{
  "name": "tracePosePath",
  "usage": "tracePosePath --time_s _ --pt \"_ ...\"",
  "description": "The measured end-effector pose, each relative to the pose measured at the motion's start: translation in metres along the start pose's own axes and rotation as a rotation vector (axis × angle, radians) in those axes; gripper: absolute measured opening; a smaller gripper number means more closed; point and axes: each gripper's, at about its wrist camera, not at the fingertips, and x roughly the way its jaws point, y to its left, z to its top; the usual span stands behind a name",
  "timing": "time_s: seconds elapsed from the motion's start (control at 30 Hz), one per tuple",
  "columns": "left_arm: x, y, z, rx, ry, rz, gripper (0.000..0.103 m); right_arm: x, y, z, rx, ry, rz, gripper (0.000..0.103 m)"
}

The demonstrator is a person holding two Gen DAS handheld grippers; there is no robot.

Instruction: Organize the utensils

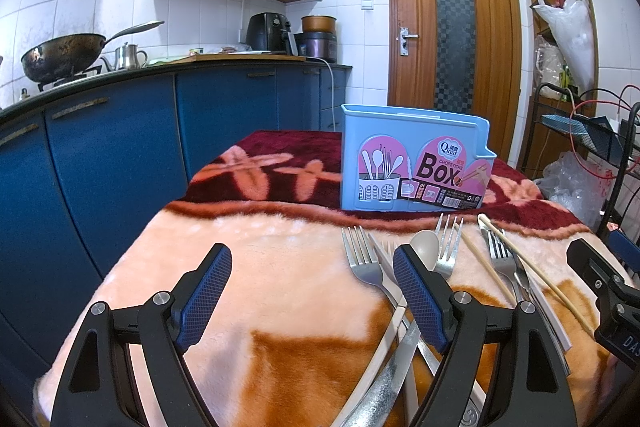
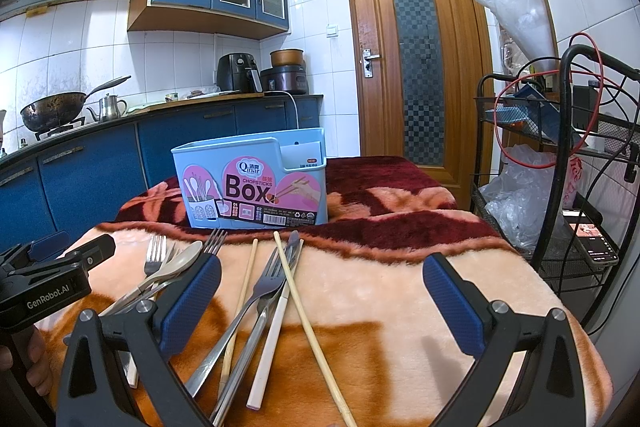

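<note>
Both grippers, left and right, hover spread wide and empty over loose forks, spoon and chopsticks on the blanket, facing the box just behind, seemingly poised for a first pick.

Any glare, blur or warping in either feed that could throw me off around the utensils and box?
Left wrist view: sharp, fisheye bends the counter; glare on the knife blade in the foreground. Right wrist view: sharp, gripper shadows fall on the blanket; blue box label is readable, edges vignetted.
</note>
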Motion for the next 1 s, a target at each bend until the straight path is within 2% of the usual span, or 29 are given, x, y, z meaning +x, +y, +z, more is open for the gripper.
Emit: tracePosePath --time_s 0.6,0.77,0.87,1.0 --pt "0.001 -0.002 0.001 0.000 0.010 0.000 0.084 0.001 0.000 0.001 -0.004 0.015 -0.003 0.103" --pt "0.008 0.003 0.003 -0.013 0.046 -0.012 0.084 0.006 -0.002 0.004 -0.002 0.047 0.001 0.103" --pt "0.013 0.006 0.007 -0.018 0.099 -0.028 0.084 0.012 -0.002 0.009 -0.002 0.083 0.015 0.103" --pt "0.014 0.006 0.014 0.016 0.129 -0.029 0.084 0.016 -0.002 0.018 -0.022 0.145 0.041 0.103"
